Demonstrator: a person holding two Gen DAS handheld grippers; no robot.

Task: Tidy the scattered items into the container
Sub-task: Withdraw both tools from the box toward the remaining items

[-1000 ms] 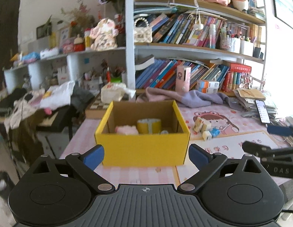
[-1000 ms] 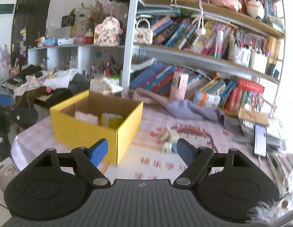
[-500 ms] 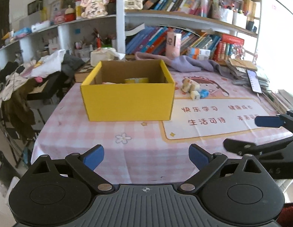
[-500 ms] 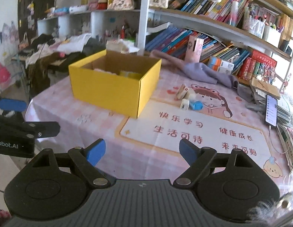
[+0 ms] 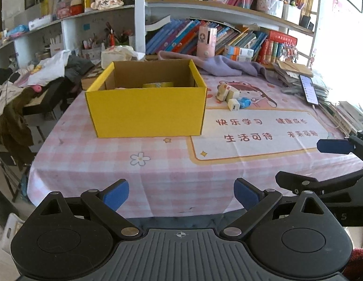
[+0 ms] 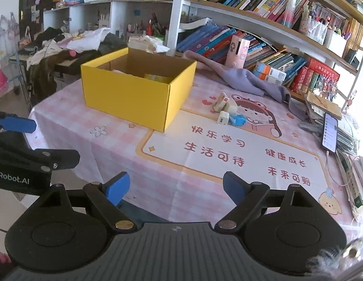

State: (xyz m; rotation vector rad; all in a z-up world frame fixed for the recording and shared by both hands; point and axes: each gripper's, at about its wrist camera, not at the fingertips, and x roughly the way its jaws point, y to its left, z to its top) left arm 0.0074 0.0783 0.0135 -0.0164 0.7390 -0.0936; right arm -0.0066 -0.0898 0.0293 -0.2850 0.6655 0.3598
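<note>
1. A table covered by a pink checked tablecloth (image 5: 92, 161) fills the middle of both wrist views, with a crowded bookshelf (image 5: 228, 14) behind it.
2. A yellow cardboard box (image 5: 146, 112) stands open-topped on the cloth, left of centre. Inside it a yellow roll-like item (image 5: 158, 84) shows just above the front wall, and something pale lies beside it, too hidden to name.
3. To the right of the box lies a cartoon desk mat (image 5: 254, 131) printed with a child figure and red Chinese characters.
4. On the far part of the mat, near the box's right side, sits a small cluster of scattered items: two beige blocks (image 6: 222, 101), a small white block (image 6: 223, 117) and a blue piece (image 6: 238, 120) touching it.
5. A lilac cloth (image 6: 240, 79) is heaped behind the mat, in front of a pink bottle-shaped case (image 6: 237, 51).
6. A smartphone (image 6: 330, 132) with its screen lit rests on stacked papers at the table's right edge.
7. The left gripper (image 5: 181, 193) hangs over the near table edge, its blue-padded fingers set wide apart with nothing between them.
8. The right gripper (image 6: 175, 187) sits alongside it; its jaws have just been opening and stand wide apart, holding nothing. Each gripper appears at the side of the other's view.
</note>
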